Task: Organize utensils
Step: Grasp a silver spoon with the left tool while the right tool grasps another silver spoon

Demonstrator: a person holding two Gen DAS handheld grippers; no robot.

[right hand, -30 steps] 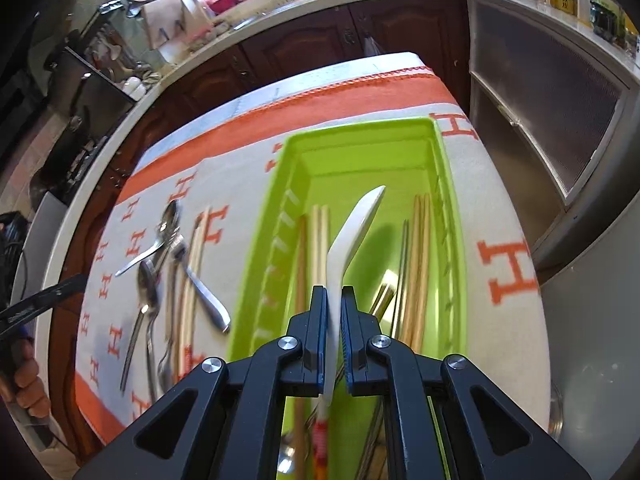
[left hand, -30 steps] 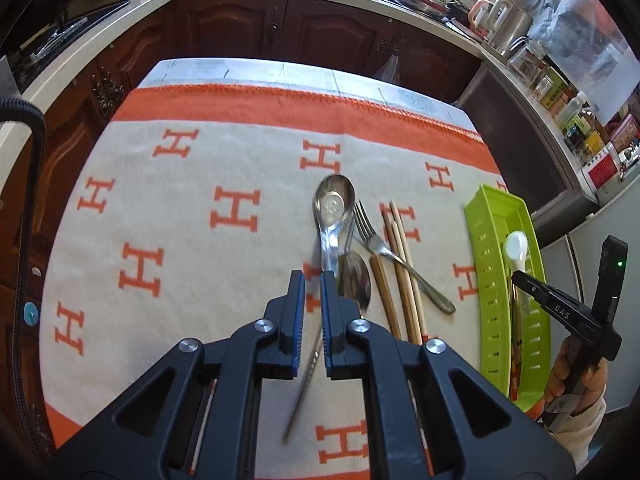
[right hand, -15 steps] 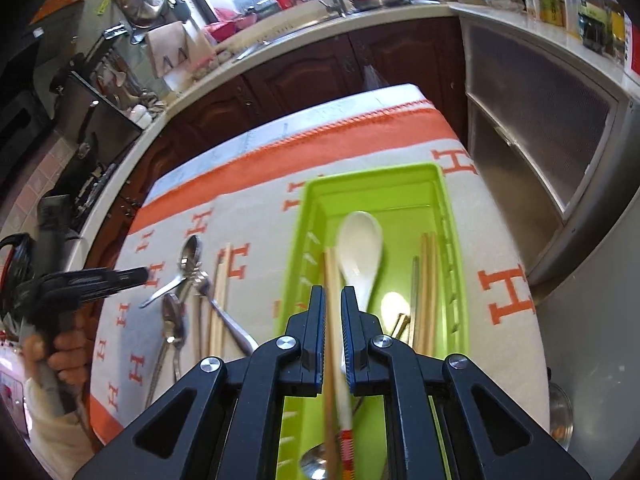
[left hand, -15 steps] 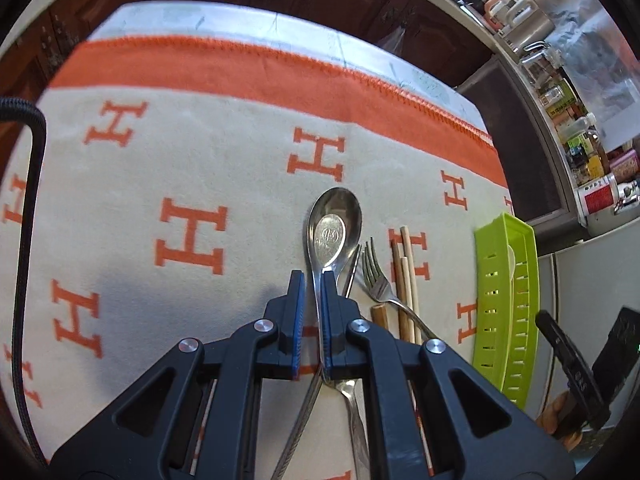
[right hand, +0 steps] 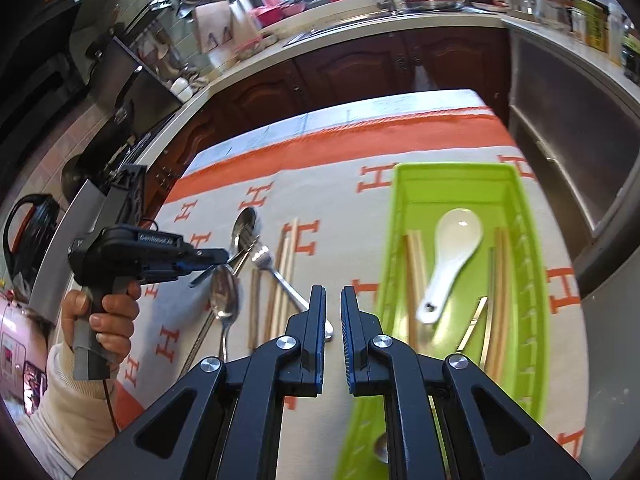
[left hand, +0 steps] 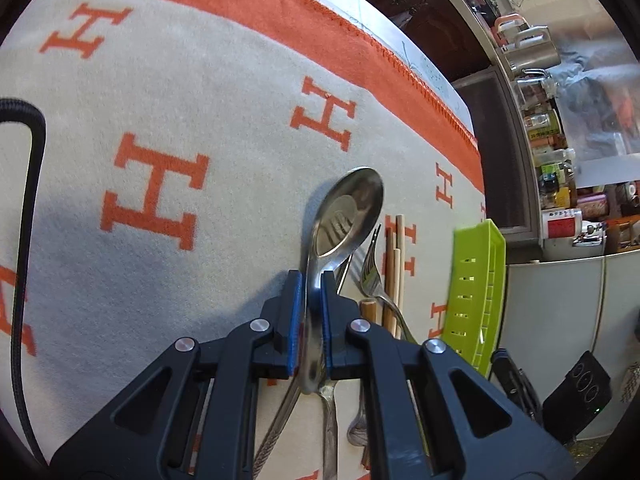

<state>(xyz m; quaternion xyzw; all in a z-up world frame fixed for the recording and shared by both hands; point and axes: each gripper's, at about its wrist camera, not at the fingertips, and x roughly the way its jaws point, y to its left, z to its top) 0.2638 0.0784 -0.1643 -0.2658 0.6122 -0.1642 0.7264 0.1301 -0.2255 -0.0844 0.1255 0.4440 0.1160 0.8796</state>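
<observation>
A metal spoon (left hand: pixel 348 212) lies on the H-patterned blanket (left hand: pixel 160 120). My left gripper (left hand: pixel 311 276) is shut on its handle, blue pads pressed on both sides. The right wrist view shows the same grip: left gripper (right hand: pixel 224 258), spoon bowl (right hand: pixel 245 230). Beside it lie a second spoon (right hand: pixel 225 294), a fork (right hand: pixel 264 258) and wooden chopsticks (right hand: pixel 286 264). The green tray (right hand: pixel 452 170) holds a white ceramic spoon (right hand: pixel 456 240) and more chopsticks (right hand: pixel 416 264). My right gripper (right hand: pixel 332 292) hovers shut and empty over the blanket, just left of the tray.
A person's hand (right hand: pixel 108 320) in a cream sleeve holds the left tool. Dark wood cabinets and a crowded counter (right hand: pixel 360 28) run behind the table. A black cable (left hand: pixel 24 240) hangs at the left. The tray's slotted wall (left hand: pixel 476 280) stands right of the loose utensils.
The left gripper has sunk onto the metal spoon, whose handle now sits between its pads. The right gripper let the white spoon go into the tray and drew back to the left.
</observation>
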